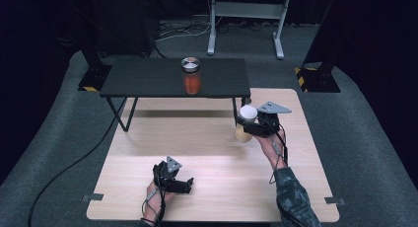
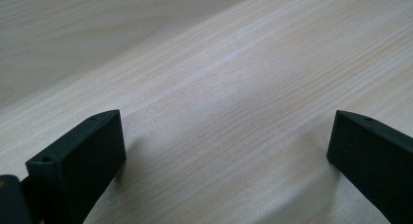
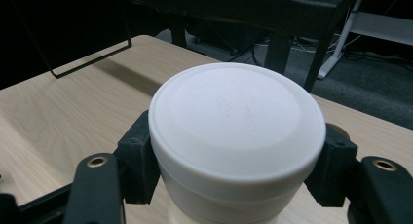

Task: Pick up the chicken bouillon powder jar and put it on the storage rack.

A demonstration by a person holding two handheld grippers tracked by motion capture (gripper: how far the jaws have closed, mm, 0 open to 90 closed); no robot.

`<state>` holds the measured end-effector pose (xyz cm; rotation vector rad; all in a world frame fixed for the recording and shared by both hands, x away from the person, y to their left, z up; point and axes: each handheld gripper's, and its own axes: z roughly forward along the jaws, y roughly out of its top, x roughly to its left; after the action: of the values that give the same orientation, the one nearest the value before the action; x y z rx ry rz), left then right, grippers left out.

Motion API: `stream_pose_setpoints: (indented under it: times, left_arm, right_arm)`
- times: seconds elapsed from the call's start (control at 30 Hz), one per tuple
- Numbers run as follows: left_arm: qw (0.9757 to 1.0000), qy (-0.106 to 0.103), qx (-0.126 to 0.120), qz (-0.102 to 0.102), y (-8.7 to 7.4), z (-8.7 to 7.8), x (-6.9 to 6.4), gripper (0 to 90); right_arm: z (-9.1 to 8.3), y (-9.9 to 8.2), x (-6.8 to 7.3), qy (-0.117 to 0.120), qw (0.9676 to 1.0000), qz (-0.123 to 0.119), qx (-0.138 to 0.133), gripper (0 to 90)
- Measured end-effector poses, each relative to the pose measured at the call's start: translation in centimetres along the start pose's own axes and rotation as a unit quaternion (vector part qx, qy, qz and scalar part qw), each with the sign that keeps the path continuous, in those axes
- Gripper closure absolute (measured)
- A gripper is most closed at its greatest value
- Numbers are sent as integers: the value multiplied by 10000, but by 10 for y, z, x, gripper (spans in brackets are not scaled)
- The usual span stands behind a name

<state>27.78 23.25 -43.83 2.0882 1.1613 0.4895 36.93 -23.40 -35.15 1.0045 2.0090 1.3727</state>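
My right gripper (image 1: 248, 122) is shut on a white-lidded jar (image 1: 245, 123) with pale contents, held just above the wooden table (image 1: 207, 163) near the front right leg of the black shelf (image 1: 172, 78). In the right gripper view the jar's white lid (image 3: 237, 124) sits between the two black jaws, which press on its neck. An orange jar with a silver lid (image 1: 191, 76) stands on the black shelf. My left gripper (image 1: 187, 183) rests low over the near part of the table, open; in the left gripper view its jaws stand wide apart over bare wood (image 2: 224, 112).
The black shelf stands on thin metal legs across the table's far edge. A white metal stand (image 1: 245, 19) and cables lie on the grey floor behind. Black posts flank the shelf at left and right.
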Motion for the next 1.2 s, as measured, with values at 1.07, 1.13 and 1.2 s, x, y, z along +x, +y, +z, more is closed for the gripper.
stream_pose_setpoints:
  times: [1.07,1.13,1.2]
  left_arm:
    - [10000,-1,3,7,0,0,0,2]
    - [10000,-2,2,6,0,0,0,2]
    - [10000,-2,2,7,0,0,0,2]
  right_arm:
    - [-11,32,0,116,9997,-201,-31,330]
    - [-11,33,0,120,9997,-204,-35,330]
    - [-11,34,0,126,9997,-215,-29,330]
